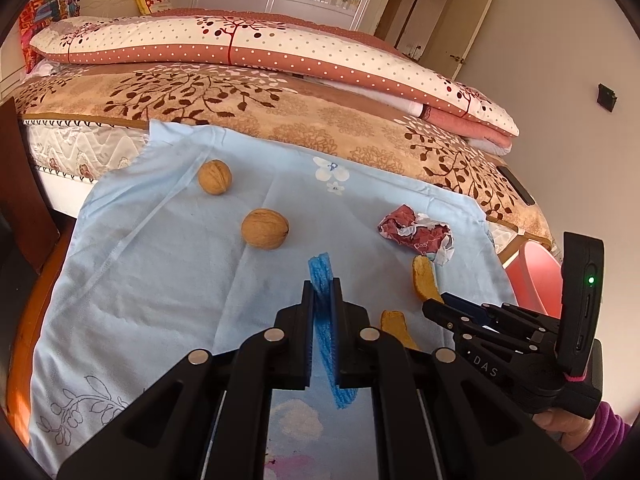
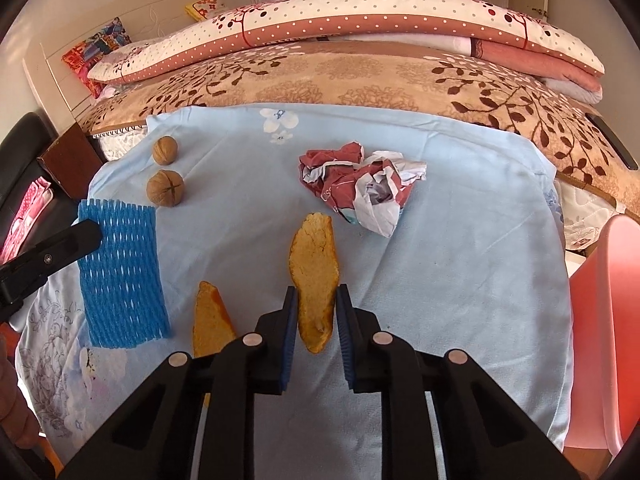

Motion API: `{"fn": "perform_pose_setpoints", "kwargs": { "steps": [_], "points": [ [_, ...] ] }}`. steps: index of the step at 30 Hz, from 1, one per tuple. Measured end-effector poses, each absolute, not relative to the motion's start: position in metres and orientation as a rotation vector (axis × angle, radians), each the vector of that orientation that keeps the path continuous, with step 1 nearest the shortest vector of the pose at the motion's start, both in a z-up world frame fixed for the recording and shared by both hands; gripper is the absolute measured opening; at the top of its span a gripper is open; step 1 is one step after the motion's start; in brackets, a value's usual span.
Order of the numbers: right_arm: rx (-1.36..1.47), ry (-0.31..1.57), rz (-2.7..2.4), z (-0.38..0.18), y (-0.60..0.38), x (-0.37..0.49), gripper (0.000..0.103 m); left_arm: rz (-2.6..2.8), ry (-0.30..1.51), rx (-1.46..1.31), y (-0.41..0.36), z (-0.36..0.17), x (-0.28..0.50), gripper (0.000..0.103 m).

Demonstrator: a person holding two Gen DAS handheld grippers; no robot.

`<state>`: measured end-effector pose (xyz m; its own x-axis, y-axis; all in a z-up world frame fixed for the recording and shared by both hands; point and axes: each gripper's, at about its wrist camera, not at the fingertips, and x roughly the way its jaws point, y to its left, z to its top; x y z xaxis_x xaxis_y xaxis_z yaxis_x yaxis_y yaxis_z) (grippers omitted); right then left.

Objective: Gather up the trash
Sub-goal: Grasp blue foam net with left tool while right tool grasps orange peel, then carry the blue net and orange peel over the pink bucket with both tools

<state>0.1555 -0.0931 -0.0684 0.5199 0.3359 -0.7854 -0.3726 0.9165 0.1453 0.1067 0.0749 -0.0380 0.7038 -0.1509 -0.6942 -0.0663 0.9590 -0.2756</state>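
My left hand-held gripper (image 1: 323, 284) is clamped flat on the blue foam net (image 1: 325, 332), which stands edge-on between the pads and hangs below them. My right hand-held gripper (image 2: 317, 300) has its jaws either side of the longer orange peel (image 2: 314, 276); the left pad touches the peel's edge, but I cannot tell whether the right pad presses on it. A shorter orange peel (image 2: 210, 318) lies just left of that gripper. Both peels rest on the light blue cloth (image 2: 460, 260) that covers the surface in front of me. Farther out on the cloth sits a crumpled red and white wrapper (image 2: 360, 184), close beyond the long peel's tip. Two walnuts (image 2: 165, 189) lie side by side toward the cloth's far left corner. A pink bin (image 2: 608, 320) stands at the right edge of the cloth, and the bed (image 2: 360, 76) with folded quilts lies behind.
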Motion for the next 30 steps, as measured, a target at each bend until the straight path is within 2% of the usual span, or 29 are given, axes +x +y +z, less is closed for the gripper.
{"fn": "perform_pose_setpoints", "kwargs": {
  "steps": [15, 30],
  "points": [
    [0.079, 0.822, 0.443, -0.021, -0.138, 0.118, 0.018, -0.067, 0.771, -0.243, 0.050, -0.023, 0.099, 0.007],
    [0.161, 0.702, 0.373, 0.015, -0.197, 0.074, 0.018, -0.108, 0.658, -0.185, 0.010, 0.018, 0.072, 0.007]
  ]
}}
